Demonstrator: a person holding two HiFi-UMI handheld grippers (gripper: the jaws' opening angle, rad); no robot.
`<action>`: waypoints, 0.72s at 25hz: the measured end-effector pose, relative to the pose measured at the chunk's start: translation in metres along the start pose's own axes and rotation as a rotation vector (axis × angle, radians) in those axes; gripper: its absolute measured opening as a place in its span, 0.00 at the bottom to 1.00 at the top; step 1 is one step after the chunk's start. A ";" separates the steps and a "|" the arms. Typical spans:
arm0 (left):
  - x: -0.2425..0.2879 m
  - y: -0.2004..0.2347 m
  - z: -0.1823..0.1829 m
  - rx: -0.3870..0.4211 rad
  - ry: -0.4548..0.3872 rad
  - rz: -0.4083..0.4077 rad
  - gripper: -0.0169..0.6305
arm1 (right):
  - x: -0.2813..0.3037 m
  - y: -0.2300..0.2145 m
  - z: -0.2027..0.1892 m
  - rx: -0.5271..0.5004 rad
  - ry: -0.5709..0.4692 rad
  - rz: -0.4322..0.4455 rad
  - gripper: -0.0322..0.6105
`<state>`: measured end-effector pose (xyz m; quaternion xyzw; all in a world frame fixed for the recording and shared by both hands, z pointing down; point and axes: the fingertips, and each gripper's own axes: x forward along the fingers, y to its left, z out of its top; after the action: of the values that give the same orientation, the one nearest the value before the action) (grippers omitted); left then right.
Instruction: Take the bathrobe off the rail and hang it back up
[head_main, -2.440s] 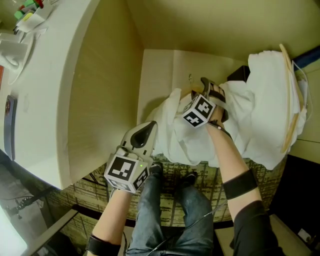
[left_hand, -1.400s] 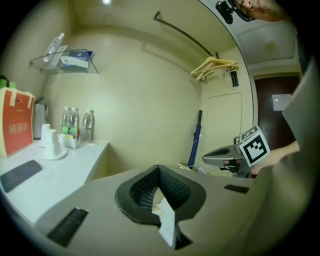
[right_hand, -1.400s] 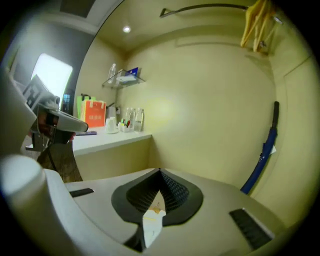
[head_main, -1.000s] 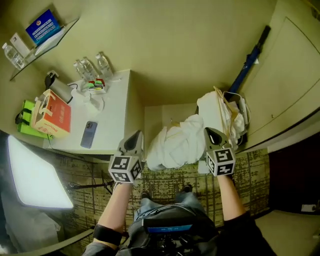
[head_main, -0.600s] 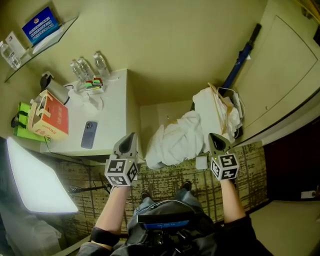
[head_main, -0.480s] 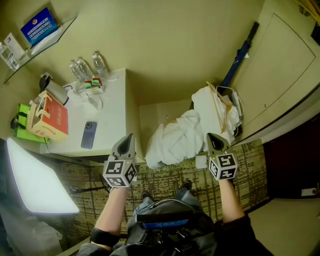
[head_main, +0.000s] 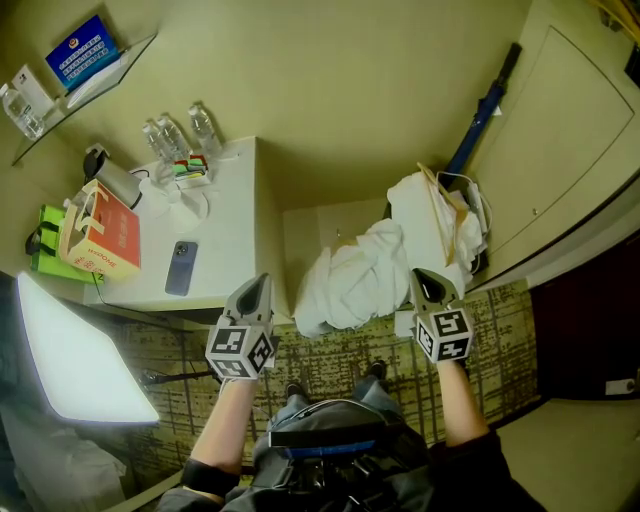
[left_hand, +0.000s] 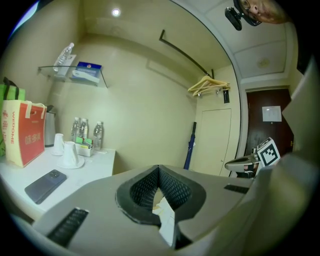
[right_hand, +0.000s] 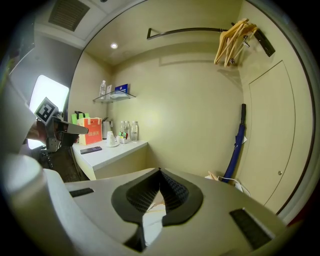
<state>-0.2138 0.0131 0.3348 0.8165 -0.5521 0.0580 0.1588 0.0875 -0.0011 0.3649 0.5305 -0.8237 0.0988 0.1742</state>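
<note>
Backed off the heaped bathrobe (head_main: 350, 285), left gripper (head_main: 260, 284) and right gripper (head_main: 426, 280) keep fingers closed, empty; soft, floppy cloth, I'd pinch a thick fold.

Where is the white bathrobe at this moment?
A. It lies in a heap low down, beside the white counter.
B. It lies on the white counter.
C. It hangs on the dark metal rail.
A: the white bathrobe lies crumpled beside the white counter; the wooden hangers on the dark metal rail are bare.

Two tools (head_main: 258, 283) (head_main: 426, 278); one umbrella (head_main: 485, 105); one phone (head_main: 180, 268)
</note>
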 end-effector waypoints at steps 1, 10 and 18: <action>0.000 -0.001 -0.001 -0.002 0.000 0.000 0.03 | 0.000 0.000 -0.001 0.002 0.001 0.001 0.09; 0.008 -0.015 -0.011 0.003 0.017 -0.003 0.03 | -0.005 -0.010 -0.013 -0.010 0.029 0.009 0.09; 0.033 -0.041 -0.030 -0.017 0.045 -0.028 0.03 | -0.005 -0.026 -0.024 -0.031 0.055 0.035 0.09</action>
<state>-0.1611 0.0080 0.3634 0.8212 -0.5374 0.0693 0.1790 0.1171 0.0006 0.3848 0.5103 -0.8293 0.1034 0.2031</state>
